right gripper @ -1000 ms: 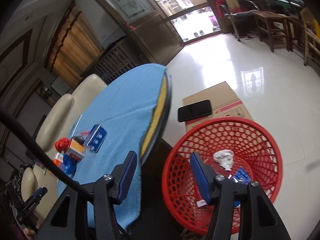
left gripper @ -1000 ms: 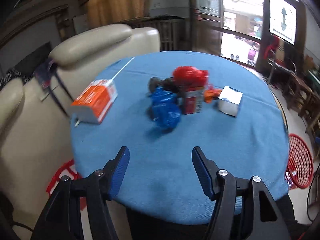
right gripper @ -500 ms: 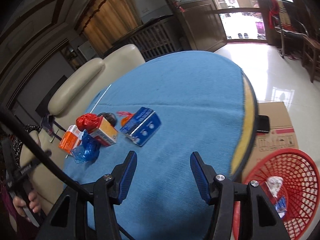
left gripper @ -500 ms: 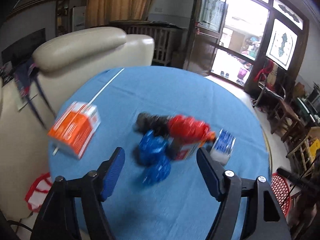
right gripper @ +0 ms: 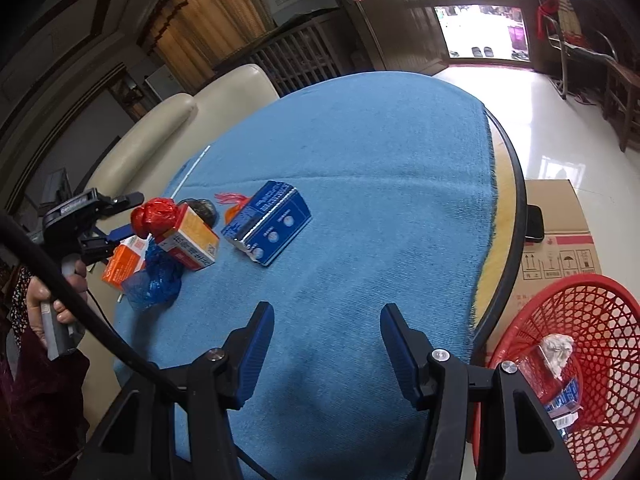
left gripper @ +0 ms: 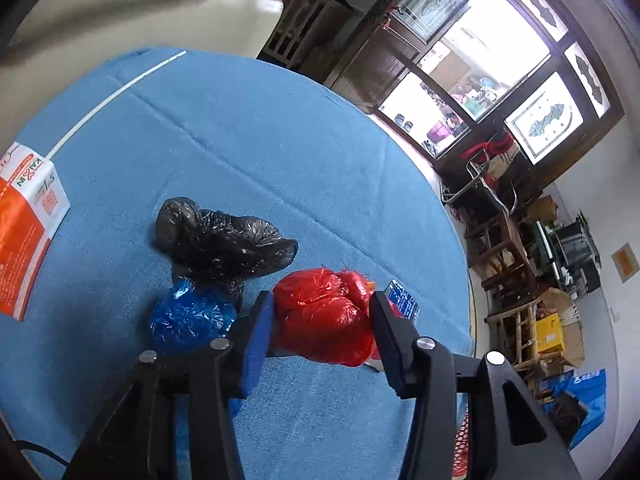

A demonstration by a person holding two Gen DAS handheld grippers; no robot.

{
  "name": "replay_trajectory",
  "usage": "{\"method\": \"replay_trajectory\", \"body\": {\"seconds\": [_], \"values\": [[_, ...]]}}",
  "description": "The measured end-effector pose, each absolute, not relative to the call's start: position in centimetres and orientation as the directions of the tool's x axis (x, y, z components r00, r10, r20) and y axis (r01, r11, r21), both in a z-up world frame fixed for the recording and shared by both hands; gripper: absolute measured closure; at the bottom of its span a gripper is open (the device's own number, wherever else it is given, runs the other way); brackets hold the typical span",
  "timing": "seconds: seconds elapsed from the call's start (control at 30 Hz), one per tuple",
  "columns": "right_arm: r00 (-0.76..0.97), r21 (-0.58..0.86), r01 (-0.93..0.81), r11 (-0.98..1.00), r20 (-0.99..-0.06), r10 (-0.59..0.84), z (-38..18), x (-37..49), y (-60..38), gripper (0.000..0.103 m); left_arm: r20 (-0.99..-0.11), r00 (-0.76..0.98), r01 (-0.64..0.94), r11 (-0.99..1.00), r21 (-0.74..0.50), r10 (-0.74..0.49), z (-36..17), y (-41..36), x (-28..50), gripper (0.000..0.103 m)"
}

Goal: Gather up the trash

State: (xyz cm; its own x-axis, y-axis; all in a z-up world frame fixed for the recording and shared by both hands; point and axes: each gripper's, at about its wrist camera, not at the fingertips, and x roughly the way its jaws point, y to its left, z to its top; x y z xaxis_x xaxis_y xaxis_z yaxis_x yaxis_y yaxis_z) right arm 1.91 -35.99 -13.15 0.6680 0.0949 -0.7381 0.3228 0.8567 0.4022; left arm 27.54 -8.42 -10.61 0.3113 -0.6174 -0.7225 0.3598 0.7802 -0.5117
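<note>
My left gripper [left gripper: 322, 308] has its blue fingers on either side of a crumpled red plastic bag [left gripper: 324, 316], touching it; the bag sits atop a small orange box [right gripper: 192, 240]. A black bag [left gripper: 220, 240] and a blue bag [left gripper: 188, 316] lie beside it. A blue box [right gripper: 268, 220] lies on the blue tablecloth [right gripper: 360, 160]. My right gripper [right gripper: 327, 316] is open and empty above the cloth's near part. The left gripper also shows in the right wrist view [right gripper: 132, 228], at the red bag [right gripper: 156, 214].
An orange-and-white carton [left gripper: 24, 224] lies at the table's left edge. A red mesh basket [right gripper: 592, 360] with some trash stands on the floor at the right, beside a cardboard box [right gripper: 560, 220] with a phone [right gripper: 534, 222] on it. A cream sofa [right gripper: 168, 120] is behind.
My left gripper moved down and forward, and its fingers narrowed around the red bag. My right gripper swung from above the basket to over the table.
</note>
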Motion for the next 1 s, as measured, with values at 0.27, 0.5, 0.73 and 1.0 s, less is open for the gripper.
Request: {"method": "replay_trajectory", "body": {"seconds": [0.27,0.5,0.73,1.0], "values": [[0.657,0.394,0.280,0.875,-0.743,0.124,-12.6,7.4,-34.9,0.043,-0.679,0.379,0.430,0.770,-0.472,-0.629,-8.9,-6.8,23.2,0.066],[0.595,0.415,0.347,0.841,-0.791,0.145,-13.5,15.2,-33.7,0.043,-0.639,0.404,0.462,0.749,-0.475,-0.655,-8.3,-3.0,18.4,0.066],[0.578,0.267,0.357,0.895,-0.816,0.013,-13.4,21.3,-29.5,0.042,-0.683,0.407,0.431,0.787,-0.442,-0.607,-10.9,-2.6,17.5,0.065],[0.538,-0.051,0.300,0.953,-0.815,-0.213,-15.1,22.5,-25.8,0.042,-0.734,0.412,0.415,0.828,-0.377,-0.541,-13.3,-2.7,17.4,0.062]]}}
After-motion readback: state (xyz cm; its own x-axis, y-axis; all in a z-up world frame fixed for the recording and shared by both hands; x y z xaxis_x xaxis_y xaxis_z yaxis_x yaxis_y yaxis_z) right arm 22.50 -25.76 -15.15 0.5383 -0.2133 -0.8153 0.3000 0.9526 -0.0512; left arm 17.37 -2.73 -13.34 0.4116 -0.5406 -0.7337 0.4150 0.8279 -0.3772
